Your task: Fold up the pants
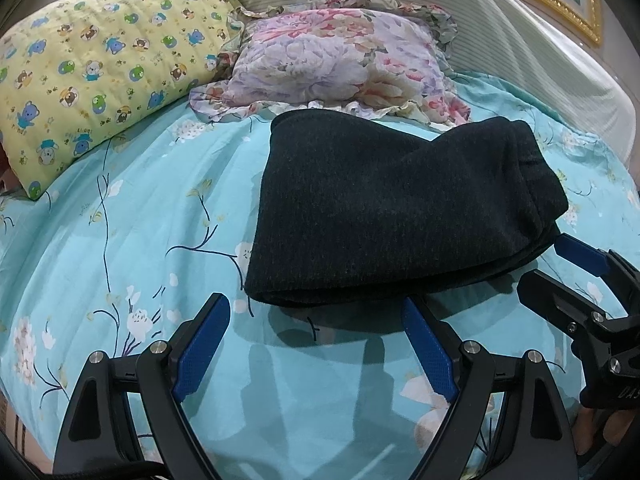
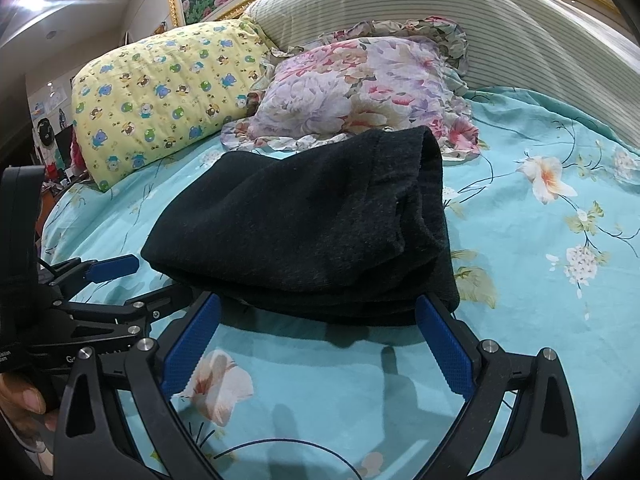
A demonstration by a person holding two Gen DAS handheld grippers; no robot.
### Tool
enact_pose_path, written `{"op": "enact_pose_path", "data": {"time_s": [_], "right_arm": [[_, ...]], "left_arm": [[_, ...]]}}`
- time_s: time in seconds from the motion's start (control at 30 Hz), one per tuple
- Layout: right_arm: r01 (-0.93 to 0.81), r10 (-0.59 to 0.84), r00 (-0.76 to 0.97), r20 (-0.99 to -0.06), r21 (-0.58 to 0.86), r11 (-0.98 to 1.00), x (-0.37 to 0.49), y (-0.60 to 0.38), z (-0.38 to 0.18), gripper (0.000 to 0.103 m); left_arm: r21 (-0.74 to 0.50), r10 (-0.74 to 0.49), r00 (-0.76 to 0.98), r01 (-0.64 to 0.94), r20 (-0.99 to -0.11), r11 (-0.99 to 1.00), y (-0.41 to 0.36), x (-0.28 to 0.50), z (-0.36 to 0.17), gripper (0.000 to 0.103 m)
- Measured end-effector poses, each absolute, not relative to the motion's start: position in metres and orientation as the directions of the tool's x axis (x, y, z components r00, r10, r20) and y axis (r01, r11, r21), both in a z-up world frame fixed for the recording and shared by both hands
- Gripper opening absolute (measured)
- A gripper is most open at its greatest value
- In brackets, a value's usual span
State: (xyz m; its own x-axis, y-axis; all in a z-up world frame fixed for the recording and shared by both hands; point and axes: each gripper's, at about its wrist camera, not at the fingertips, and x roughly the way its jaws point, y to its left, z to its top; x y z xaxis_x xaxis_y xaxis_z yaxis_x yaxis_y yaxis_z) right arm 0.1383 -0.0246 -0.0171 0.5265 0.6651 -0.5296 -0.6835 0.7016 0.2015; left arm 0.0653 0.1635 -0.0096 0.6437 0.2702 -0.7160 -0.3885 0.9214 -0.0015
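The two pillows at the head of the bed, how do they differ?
The yellow pillow carries small cartoon bears; the floral pillow carries big pink and lilac blooms. The yellow pillow has a plain quilted edge, while the floral pillow has a ruffled frill. The black folded pants overlap the floral pillow's near edge in the right wrist view; the yellow pillow lies clear of them. Both rest on the turquoise bedspread against the striped headboard.

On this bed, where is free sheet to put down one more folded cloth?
Free sheet lies left of the folded pants, below the yellow pillow, and also right of the pants. It is crowded behind them, where the floral pillow meets their far edge, and in front, by both open tongs.
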Motion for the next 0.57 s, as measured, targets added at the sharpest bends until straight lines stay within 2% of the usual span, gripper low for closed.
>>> {"op": "enact_pose_path", "data": {"time_s": [0.57], "right_arm": [[-0.671,0.659,0.549,-0.514,0.199,0.714,0.14,-0.032,-0.01,0.098]], "left_arm": [[-0.01,0.271,0.668,-0.385,-0.693,0.923,0.163,0.063,0.003,0.088]]}}
